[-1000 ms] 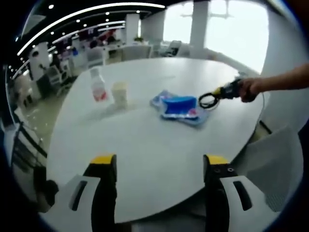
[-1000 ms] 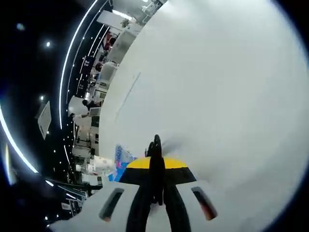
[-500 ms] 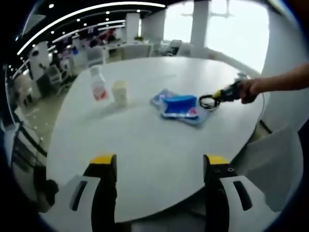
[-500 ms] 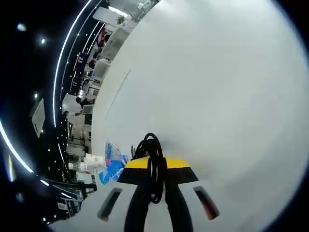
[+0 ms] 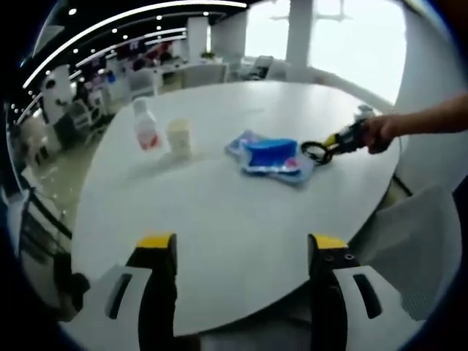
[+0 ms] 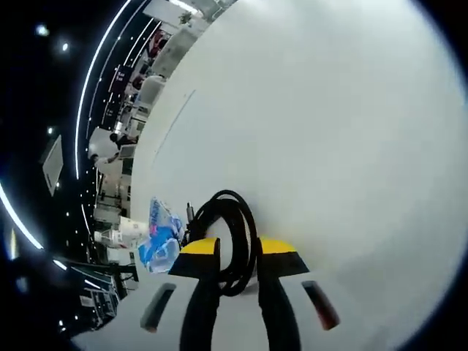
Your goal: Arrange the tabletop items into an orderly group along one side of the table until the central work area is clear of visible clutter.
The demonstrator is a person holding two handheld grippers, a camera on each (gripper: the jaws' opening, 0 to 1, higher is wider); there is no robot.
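1. Since a moment ago, the right gripper [image 6: 232, 247] has let its jaws part a little around the black cable loop [image 6: 232, 234], which lies beside the blue packet [image 5: 272, 156].
2. Left gripper [image 5: 238, 241] hangs wide open, holding nothing, over the white table [image 5: 219, 219].
3. No writing is clear enough to read.
4. A hand [image 5: 380, 134] reaches in over the table edge.
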